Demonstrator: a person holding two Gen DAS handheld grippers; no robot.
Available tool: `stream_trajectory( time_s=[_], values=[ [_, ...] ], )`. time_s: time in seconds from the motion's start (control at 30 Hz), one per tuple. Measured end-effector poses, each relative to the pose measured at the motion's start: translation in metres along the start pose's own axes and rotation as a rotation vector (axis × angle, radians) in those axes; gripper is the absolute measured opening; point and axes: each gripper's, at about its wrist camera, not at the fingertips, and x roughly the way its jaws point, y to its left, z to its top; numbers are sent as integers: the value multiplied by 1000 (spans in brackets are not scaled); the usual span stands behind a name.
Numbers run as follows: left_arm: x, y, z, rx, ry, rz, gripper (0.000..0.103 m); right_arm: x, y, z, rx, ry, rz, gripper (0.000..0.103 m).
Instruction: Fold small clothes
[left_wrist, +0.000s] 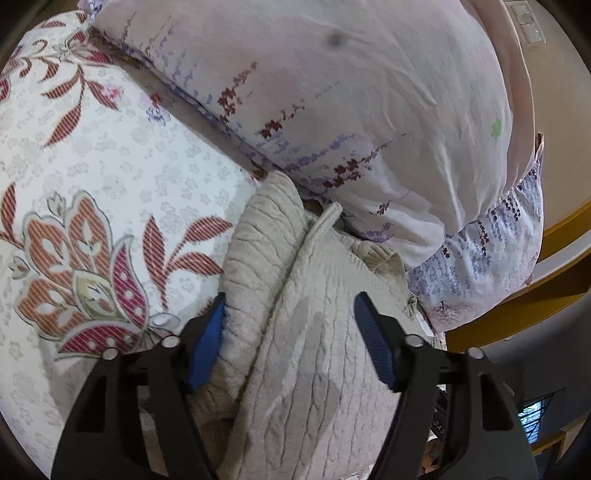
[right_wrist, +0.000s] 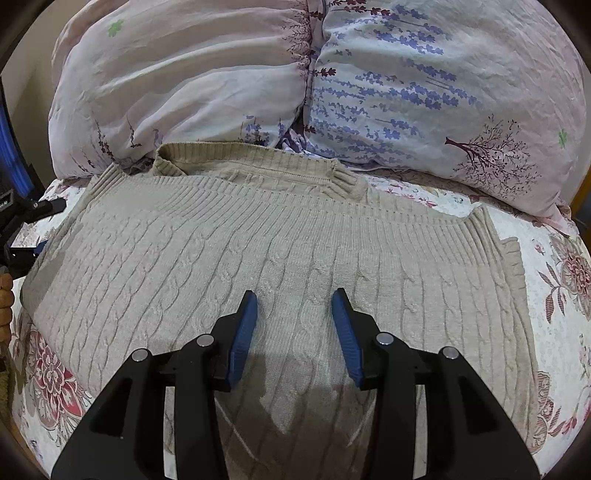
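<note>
Lying flat on the flower-printed bedspread (right_wrist: 554, 314), the beige cable-knit sweater (right_wrist: 258, 240) already looks folded at least once: a ribbed band runs side to side across its far part in the right wrist view, and more ribbed edges bunch beyond it against the pale lavender-print pillows (right_wrist: 406, 92). Its long axis runs left to right across that view, squarely in front of the right gripper (right_wrist: 294, 295), whose blue-padded fingers stand apart over the middle of the knit, holding nothing. The left gripper (left_wrist: 290, 299) is at the sweater's left end, its jaws also spread wide, straddling a raised fold or edge of the fabric without clamping it; the left pad appears to touch the knit, though contact is hard to confirm. A next fold would likely bring one end across toward the other, and the left side seems the nearer to an edge it can pinch. The knit is thick, soft and ropy, likely to hold a crease loosely and slump over the cushioned bedding.
</note>
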Motion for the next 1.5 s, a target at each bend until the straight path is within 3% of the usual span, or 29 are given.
stream_trajectory(
  time_s=[0.27,0.4,0.5,0.83,1.0,1.23,1.4,1.5],
  values=[
    [6,-6,-5,1,30,4,51,0,0,0,1,-1,0,45],
    [11,-9,-6,16,56,31,24,0,0,0,0,-2,0,45],
    [7,-16,-6,10,47,-9,20,0,0,0,-1,-2,0,45],
    [-13,-108,-16,107,4,-247,17,0,0,0,-11,-14,8,45],
    [8,-150,-37,126,36,-334,17,-24,-47,-2,193,-84,149,45],
    [67,-200,-87,140,148,-393,17,-64,-125,-24,380,-187,137,45],
    [128,-213,-134,134,291,-355,19,-67,-157,-43,490,-170,158,45],
    [143,-219,-148,122,371,-425,18,-71,-169,-49,541,-164,197,45]
  ],
)
